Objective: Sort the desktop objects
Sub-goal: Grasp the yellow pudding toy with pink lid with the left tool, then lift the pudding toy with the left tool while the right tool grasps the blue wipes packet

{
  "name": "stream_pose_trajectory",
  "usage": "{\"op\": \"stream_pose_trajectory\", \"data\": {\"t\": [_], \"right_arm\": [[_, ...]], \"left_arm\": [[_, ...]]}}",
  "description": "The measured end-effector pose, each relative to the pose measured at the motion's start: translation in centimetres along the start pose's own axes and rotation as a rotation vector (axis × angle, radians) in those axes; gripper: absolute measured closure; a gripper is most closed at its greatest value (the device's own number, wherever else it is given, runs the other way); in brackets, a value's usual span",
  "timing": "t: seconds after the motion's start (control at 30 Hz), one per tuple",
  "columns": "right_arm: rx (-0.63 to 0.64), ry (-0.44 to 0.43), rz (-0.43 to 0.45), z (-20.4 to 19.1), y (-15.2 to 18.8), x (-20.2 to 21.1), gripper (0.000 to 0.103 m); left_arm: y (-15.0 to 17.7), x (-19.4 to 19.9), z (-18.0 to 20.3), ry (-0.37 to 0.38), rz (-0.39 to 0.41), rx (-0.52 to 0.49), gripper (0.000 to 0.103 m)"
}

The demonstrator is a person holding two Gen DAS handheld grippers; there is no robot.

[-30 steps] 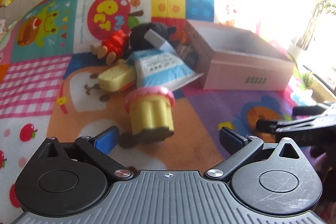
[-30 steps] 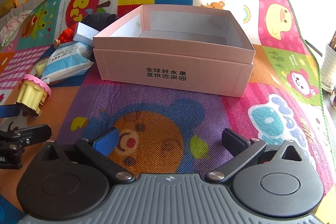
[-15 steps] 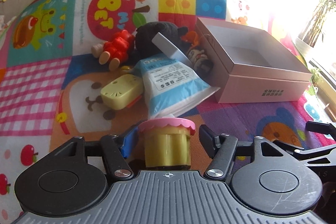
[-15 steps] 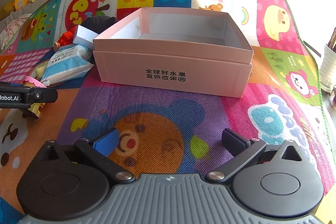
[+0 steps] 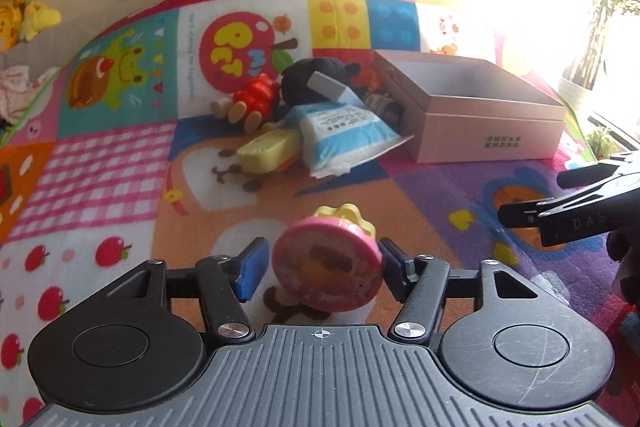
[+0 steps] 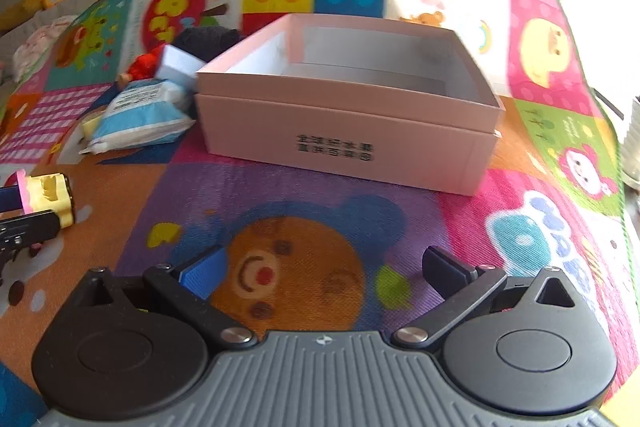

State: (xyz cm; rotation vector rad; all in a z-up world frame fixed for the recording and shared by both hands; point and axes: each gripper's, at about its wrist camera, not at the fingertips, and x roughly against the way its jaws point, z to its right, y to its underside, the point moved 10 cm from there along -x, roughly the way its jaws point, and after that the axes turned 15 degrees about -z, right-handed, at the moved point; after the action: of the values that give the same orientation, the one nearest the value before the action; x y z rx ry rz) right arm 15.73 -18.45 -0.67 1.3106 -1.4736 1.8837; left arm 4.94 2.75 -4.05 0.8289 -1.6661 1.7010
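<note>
Home playroom: cartoon play mat [image 5: 120,163], plush toys [image 5: 24,15].

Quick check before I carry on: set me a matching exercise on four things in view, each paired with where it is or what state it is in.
Things:
1. pink-topped yellow toy
2. pink box
3. blue-and-white packet
4. right gripper

Places or states:
A. open, nothing between its fingers
B. lying on the mat just left of the box
C. tilted between the left gripper's fingers
D. lid off, nothing visible inside

Pairs: 1-C, 2-D, 3-B, 4-A
</note>
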Motion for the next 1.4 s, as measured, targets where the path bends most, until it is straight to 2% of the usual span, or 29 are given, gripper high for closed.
{"op": "stream_pose_trajectory", "data": {"t": [0.07,0.17,0.23,0.37,0.47,0.53,0.63,0.87,1.1,1.23,1.4], "right_arm": [[0.090,-0.023,0.055,-2.4,-1.6,1.2,0.000],[0.215,-0.098,0.131,-6.9,-5.1,3.7,0.000],[0.258,-0.112,0.139,-9.3,-7.5,4.5,0.000],[0.293,-0.157,0.043,-13.5,-11.5,2.4,0.000],[0.288,-0.057,0.000,-14.3,-13.3,-0.8,0.001],[0.271,-0.038,-0.048,-14.3,-14.0,-2.7,0.006],[0.232,-0.082,-0.159,-14.2,-13.9,-5.4,0.026],[0.403,-0.015,-0.137,-15.0,-10.8,-4.3,0.044],[0.486,-0.034,-0.141,-15.3,-8.2,-2.4,0.046],[0.504,-0.066,-0.163,-15.0,-7.0,-1.4,0.046],[0.445,-0.065,-0.145,-11.4,-4.5,0.3,0.046]], "left_arm": [[0.2,-0.3,-0.5,0.004,-0.017,0.027,0.014],[0.4,-0.8,-0.8,-0.005,-0.037,0.043,0.009],[0.7,-1.2,-0.8,-0.003,-0.048,0.050,0.009],[1.0,-1.2,-0.9,0.000,-0.045,0.059,0.007],[1.0,-1.3,-0.9,0.012,-0.045,0.067,0.006],[1.1,-1.3,-0.9,0.017,-0.044,0.068,0.005],[1.1,-1.3,-0.9,0.031,-0.042,0.072,0.004],[1.1,-1.3,-0.9,0.040,-0.040,0.074,0.002],[1.0,-1.5,-0.5,0.045,-0.051,0.049,0.000],[1.3,-1.5,0.6,0.051,-0.066,-0.022,0.000],[1.4,-1.7,1.9,0.040,-0.079,-0.099,0.000]]}}
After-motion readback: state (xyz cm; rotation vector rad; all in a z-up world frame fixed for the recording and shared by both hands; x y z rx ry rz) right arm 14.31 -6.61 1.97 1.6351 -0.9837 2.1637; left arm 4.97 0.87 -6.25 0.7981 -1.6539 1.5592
